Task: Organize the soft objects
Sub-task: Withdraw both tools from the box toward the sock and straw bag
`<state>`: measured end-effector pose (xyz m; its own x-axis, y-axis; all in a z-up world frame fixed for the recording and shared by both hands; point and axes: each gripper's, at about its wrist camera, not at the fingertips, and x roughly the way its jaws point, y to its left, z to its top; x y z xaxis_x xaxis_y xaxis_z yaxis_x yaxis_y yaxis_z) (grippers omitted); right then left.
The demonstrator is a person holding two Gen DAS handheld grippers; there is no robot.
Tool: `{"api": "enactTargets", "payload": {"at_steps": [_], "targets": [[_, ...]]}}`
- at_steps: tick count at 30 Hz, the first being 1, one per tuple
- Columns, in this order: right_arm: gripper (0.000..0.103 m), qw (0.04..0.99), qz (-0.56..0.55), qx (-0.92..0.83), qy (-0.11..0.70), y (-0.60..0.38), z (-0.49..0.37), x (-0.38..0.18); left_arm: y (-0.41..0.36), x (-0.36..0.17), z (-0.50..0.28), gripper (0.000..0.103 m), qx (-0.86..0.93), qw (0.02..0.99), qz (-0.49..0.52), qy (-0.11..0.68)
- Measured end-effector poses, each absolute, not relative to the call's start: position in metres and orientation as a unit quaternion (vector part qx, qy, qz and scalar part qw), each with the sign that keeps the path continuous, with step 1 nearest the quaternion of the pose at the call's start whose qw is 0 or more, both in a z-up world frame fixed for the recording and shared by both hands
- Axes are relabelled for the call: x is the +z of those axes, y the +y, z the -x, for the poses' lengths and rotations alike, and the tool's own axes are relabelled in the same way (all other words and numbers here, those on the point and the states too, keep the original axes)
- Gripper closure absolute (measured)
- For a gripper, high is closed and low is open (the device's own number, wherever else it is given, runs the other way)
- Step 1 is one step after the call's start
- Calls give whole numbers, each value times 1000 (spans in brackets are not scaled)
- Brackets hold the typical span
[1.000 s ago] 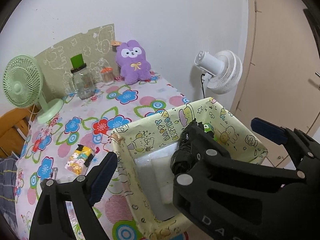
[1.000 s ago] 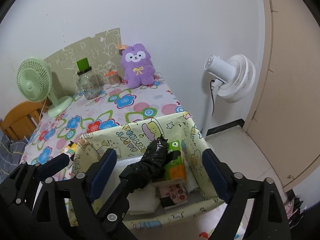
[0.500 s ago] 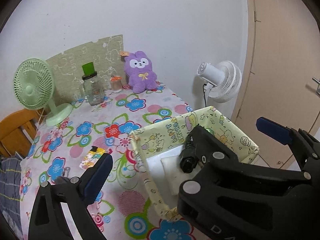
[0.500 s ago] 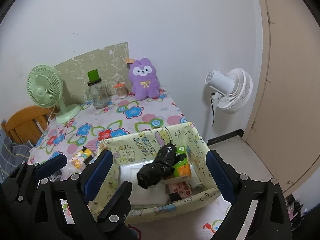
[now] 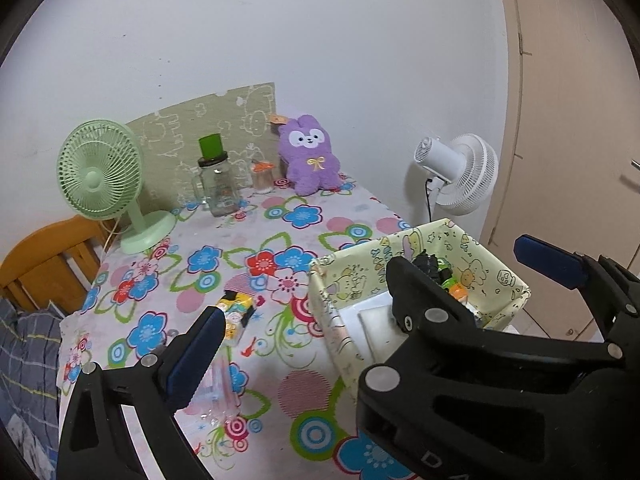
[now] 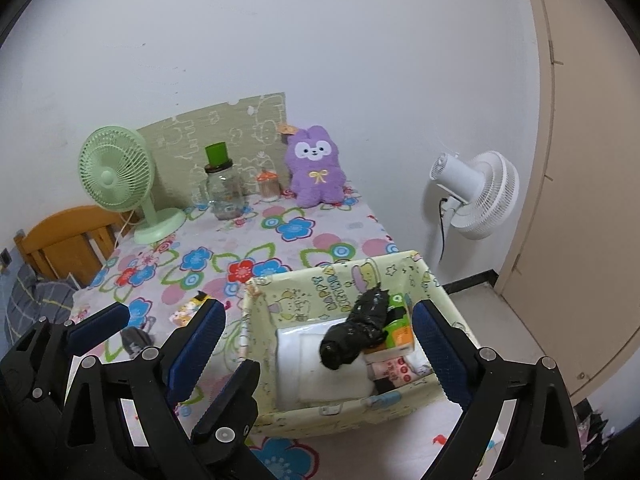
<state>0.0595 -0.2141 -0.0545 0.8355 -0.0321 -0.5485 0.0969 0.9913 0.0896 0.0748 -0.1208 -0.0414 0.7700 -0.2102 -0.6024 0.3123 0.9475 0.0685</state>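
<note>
My left gripper (image 5: 372, 300) has just been opening and stands wide with nothing between its fingers; my right gripper (image 6: 316, 332) is spread wide too, empty. The black bundle (image 6: 356, 328) lies inside the yellow fabric basket (image 6: 304, 280) on the floral surface (image 6: 248, 240).

Between my right fingers (image 6: 198, 336) sits the fabric box (image 6: 340, 276) on the bench (image 6: 248, 240), holding a bag roll (image 6: 356, 330) over folded cloths (image 6: 304, 356). Far ahead the plush (image 6: 316, 172) leans at the wall, jar (image 6: 224, 192) and fan (image 6: 120, 180) leftward. A small packet (image 5: 236, 312) lies just beyond my left fingers (image 5: 200, 352).
</note>
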Motion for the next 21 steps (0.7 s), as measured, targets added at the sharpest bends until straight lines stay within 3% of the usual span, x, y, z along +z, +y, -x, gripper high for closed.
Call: {"api": "enactTargets", "payload": {"at_steps": [21], "targets": [[7, 959, -44, 20, 279, -164, -56, -58, -68, -48, -68, 3, -88, 946, -73, 304]]}}
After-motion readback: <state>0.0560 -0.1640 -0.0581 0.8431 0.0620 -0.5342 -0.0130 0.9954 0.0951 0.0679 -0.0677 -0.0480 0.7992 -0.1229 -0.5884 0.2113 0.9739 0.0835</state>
